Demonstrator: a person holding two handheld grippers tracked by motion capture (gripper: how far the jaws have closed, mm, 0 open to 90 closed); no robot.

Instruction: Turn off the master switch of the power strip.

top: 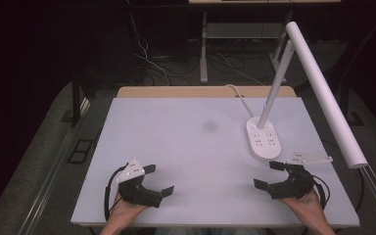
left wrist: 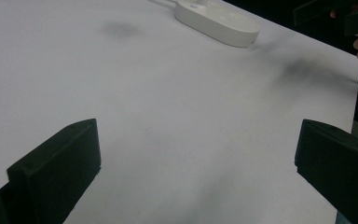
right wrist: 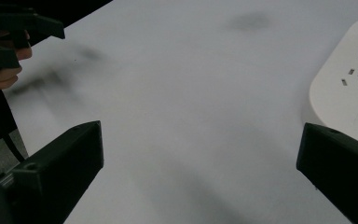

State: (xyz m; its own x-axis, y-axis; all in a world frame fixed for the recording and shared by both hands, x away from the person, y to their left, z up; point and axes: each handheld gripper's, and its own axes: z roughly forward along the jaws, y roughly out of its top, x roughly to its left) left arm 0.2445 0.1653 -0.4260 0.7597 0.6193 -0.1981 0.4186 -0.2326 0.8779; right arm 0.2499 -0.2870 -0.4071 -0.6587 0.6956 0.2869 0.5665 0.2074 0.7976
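Observation:
My left gripper (top: 158, 179) rests near the front left of the white table (top: 186, 142), jaws wide apart with nothing between them. In the left gripper view the same gripper (left wrist: 198, 154) looks across bare white surface. My right gripper (top: 268, 175) sits near the front right, also open and holding nothing, just in front of the white lamp base (top: 263, 138). In the right gripper view that gripper (right wrist: 200, 154) has the lamp base (right wrist: 349, 93), with its power sockets, close by the right jaw.
A white desk lamp with a long tube head (top: 323, 93) leans over the table's right side; its cable (top: 237, 95) runs off the back edge. A faint dark smudge (top: 209, 126) marks the table middle. The floor beyond is dark, with cables and desk legs.

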